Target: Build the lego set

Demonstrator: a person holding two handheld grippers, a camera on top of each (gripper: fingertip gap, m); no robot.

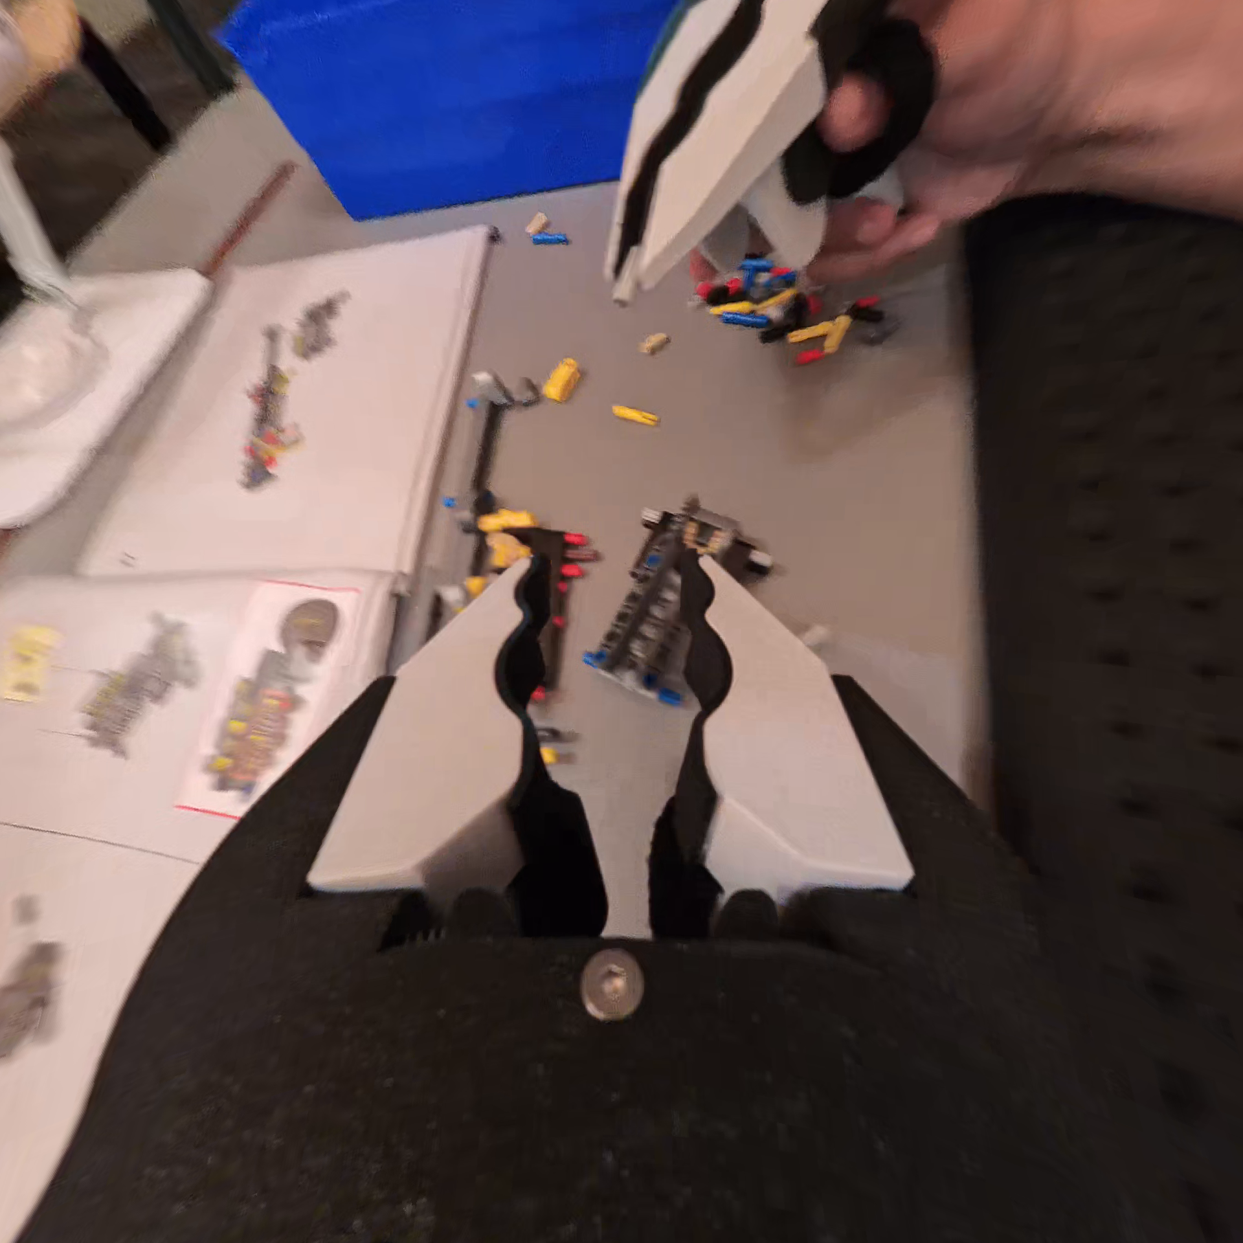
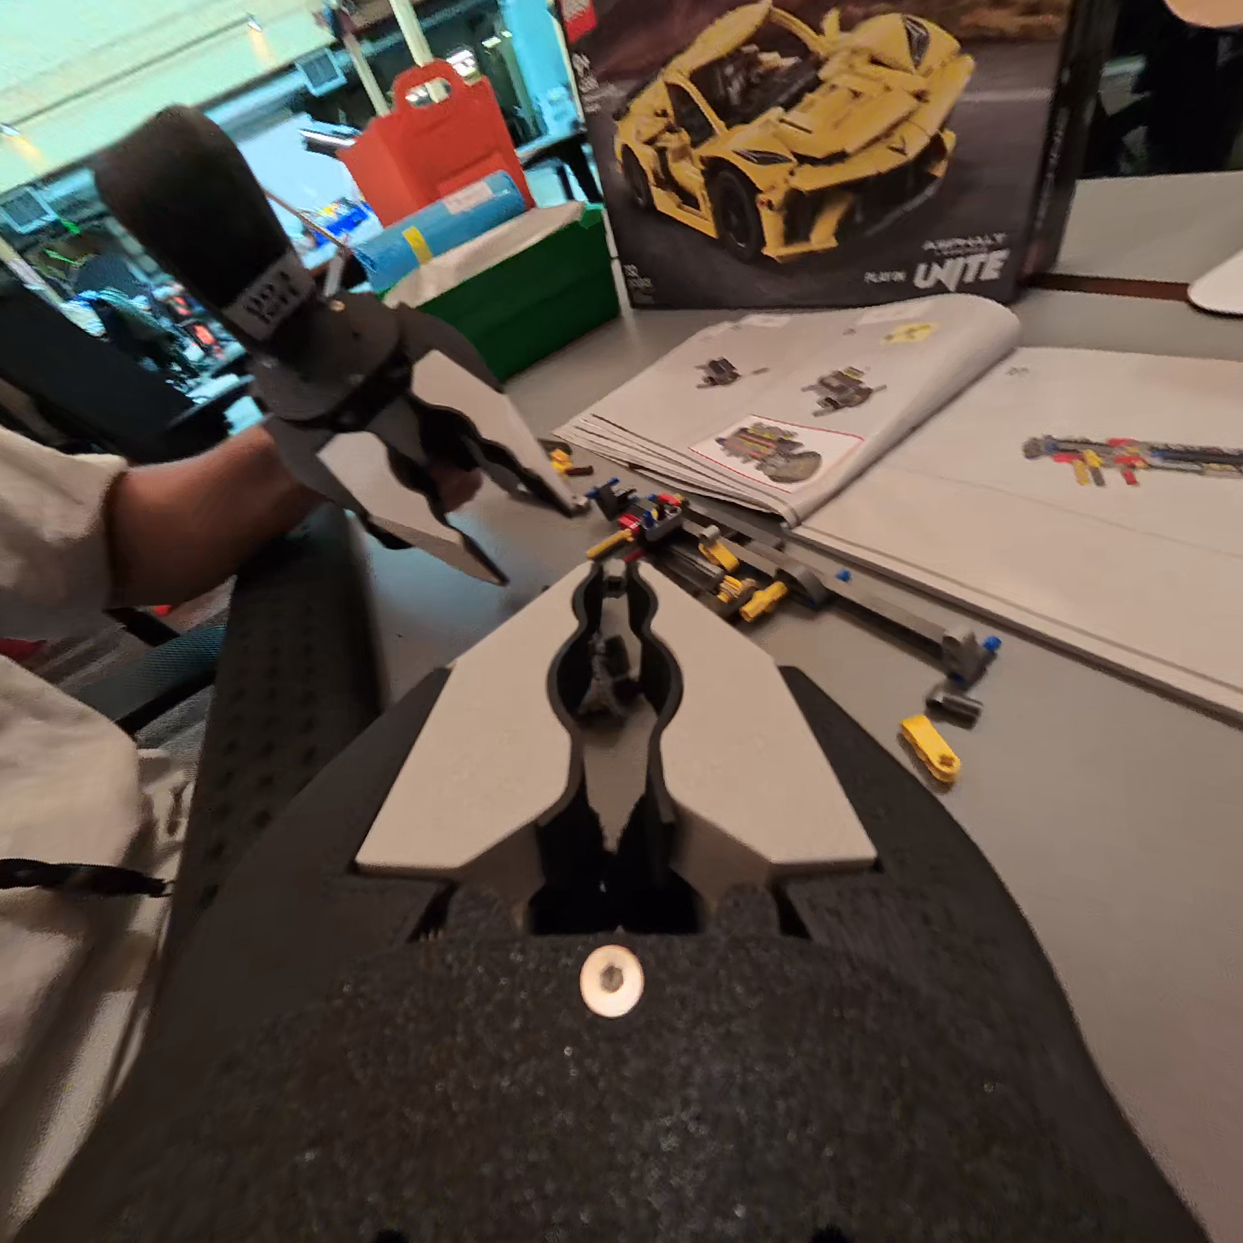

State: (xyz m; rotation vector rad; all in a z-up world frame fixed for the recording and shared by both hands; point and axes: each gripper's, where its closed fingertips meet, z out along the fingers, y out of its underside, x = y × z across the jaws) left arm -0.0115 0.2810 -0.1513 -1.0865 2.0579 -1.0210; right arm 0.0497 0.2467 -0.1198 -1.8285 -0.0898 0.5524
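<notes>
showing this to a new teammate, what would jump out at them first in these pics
Probably the set's box with its yellow car picture, standing at the far edge of the grey table in the right wrist view. Next, the open instruction booklet in front of it, with a long half-built assembly along its near edge. In the left wrist view, the left gripper, jaws apart, hovers above a grey sub-assembly, with a bright heap of loose pieces beyond.

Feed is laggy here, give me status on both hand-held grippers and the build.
Left hand-held gripper open, empty. Right hand-held gripper nearly shut on a small grey piece. Long assembly beside manual. Nothing blocking.
</notes>
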